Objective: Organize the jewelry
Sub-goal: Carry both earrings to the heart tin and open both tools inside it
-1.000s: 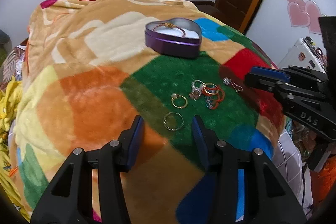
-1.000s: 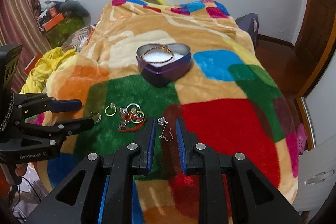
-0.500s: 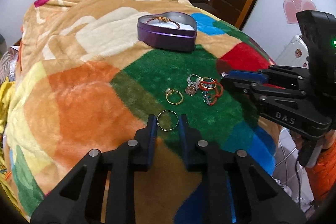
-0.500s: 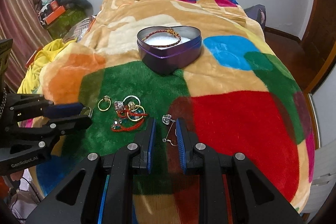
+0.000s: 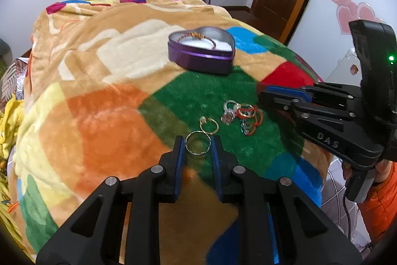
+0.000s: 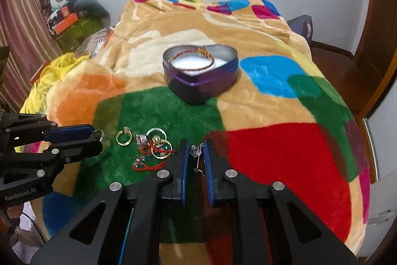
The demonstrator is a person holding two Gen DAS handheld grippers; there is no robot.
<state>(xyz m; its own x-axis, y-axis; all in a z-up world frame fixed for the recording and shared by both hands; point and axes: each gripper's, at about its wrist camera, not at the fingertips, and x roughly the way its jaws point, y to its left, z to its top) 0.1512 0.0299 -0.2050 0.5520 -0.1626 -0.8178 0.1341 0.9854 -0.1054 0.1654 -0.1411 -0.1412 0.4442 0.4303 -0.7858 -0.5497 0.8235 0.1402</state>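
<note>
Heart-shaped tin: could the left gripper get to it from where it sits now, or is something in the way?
Probably yes. The left gripper is shut on a gold ring, and only bare blanket lies between it and the open-topped heart-shaped tin. The right gripper sits off to the side, not across that path.

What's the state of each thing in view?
heart tin, lid off, upright on blanket
bracelet, lying inside the tin
left gripper, fingers shut on gold ring
right gripper, fingers closing, silver earring pinched between them
loose jewelry, ungripped, heaped on the green patch
</note>
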